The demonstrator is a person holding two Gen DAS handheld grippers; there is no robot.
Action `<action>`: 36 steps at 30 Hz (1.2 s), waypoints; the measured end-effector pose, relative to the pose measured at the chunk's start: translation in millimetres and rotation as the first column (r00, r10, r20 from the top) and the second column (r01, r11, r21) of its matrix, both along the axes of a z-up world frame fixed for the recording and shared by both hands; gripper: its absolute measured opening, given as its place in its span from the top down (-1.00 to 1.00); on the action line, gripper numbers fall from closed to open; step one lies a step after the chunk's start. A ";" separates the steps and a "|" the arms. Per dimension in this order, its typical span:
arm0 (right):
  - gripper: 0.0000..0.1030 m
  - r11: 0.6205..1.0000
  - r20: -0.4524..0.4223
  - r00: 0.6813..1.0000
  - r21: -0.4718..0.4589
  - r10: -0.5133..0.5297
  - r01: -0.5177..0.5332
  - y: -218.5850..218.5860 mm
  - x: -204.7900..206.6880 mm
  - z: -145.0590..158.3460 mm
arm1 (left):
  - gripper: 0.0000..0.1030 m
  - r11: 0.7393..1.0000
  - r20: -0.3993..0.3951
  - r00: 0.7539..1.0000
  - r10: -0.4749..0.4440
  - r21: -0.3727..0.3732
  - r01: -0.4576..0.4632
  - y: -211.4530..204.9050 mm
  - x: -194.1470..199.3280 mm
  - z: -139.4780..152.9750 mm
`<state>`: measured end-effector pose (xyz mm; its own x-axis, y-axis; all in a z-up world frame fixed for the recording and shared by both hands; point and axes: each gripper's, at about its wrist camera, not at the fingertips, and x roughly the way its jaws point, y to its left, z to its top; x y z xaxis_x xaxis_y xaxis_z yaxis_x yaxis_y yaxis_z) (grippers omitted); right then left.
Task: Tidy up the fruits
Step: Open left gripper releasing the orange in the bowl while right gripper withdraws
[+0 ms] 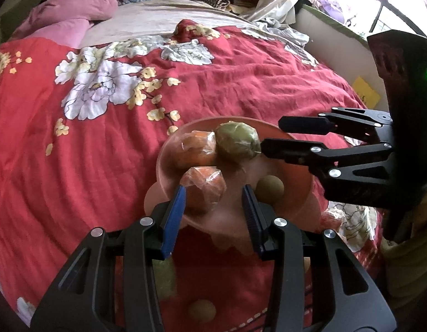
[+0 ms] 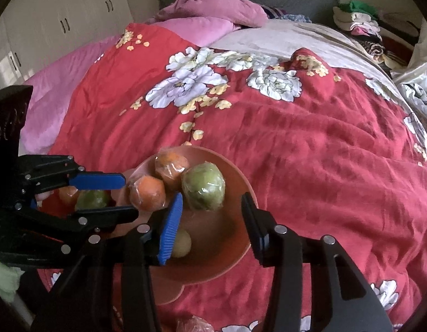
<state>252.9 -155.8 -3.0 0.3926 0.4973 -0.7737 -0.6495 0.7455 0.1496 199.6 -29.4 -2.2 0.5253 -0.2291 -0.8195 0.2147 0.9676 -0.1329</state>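
We judge the step in hand to be loading fruit onto the shallow terracotta-coloured plastic plate (image 2: 241,193) that sits on the red floral quilted bed cover (image 2: 310,152). The right gripper (image 2: 212,207) hovers over the plate, fingers parted and empty, just beside the round green fruit in glossy plastic wrap (image 2: 203,189). The left gripper (image 1: 213,204) stands with fingers moderately apart around the film-wrapped orange fruit (image 1: 203,191); we cannot tell whether they press it. A second wrapped orange (image 1: 198,149) and a small smooth tan ball-shaped fruit (image 1: 270,188) also lie on the plate. Next we fetch the fruit remaining on the bed; the crinkled film looks slippery, so grip squarely.
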 end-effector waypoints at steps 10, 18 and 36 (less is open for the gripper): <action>-0.12 1.000 0.018 1.000 0.026 -0.008 0.007 -3.8 -4.1 8.6 | 0.32 1.000 0.039 0.999 0.012 -0.019 -0.011 7.5 -10.5 11.5; -0.32 0.999 0.029 1.000 0.035 -0.013 0.012 -2.6 -7.6 13.0 | 0.11 0.999 0.064 0.997 0.045 -0.027 -0.044 26.9 -19.4 19.3; -0.74 0.998 0.079 0.996 0.061 -0.033 0.028 -3.6 -14.3 24.9 | -0.30 0.992 0.165 0.979 0.121 -0.053 -0.114 63.6 -47.3 43.8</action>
<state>238.6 -159.4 21.8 0.4677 0.5288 -0.7083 -0.6381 0.7565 0.1434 152.3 34.1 41.6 0.6800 -0.1907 -0.7080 0.1224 0.9816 -0.1468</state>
